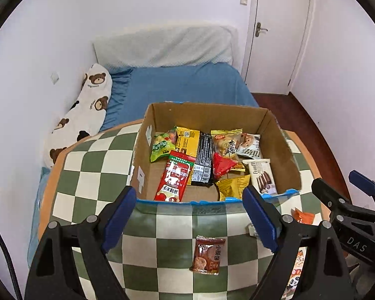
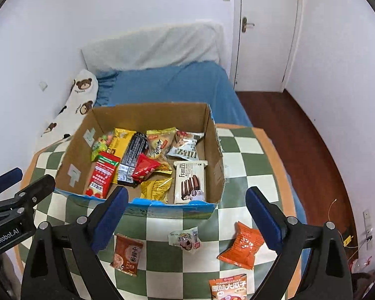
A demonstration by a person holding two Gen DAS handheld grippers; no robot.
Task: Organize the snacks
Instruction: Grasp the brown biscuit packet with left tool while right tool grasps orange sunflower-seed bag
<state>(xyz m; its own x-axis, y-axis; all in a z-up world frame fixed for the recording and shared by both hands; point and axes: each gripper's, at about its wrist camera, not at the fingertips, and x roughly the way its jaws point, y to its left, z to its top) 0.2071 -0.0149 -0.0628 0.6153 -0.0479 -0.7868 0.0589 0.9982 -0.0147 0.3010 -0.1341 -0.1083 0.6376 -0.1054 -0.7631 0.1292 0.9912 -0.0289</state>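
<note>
An open cardboard box (image 1: 280, 155) (image 2: 147, 115) stands on the checked table and holds several snack packets, among them a red pack (image 1: 173, 180) and a white Franzzi wafer pack (image 2: 190, 182). My left gripper (image 1: 190, 215) hovers open above the box's near edge with nothing between its blue pads. A brown packet (image 1: 207, 255) (image 2: 127, 253) lies on the table below it. My right gripper (image 2: 187, 212) is open and empty too, over a small white packet (image 2: 185, 240). An orange packet (image 2: 242, 248) lies by its right finger, and a sunflower-seed packet (image 2: 228, 287) lies nearer.
The round table has a green and white checked cloth (image 1: 95, 175). Behind it are a bed with a blue sheet (image 1: 187, 85), a bear-print pillow (image 1: 87, 115) and a white door (image 2: 265, 32). Wooden floor (image 2: 300, 137) lies to the right. Each gripper shows at the edge of the other's view.
</note>
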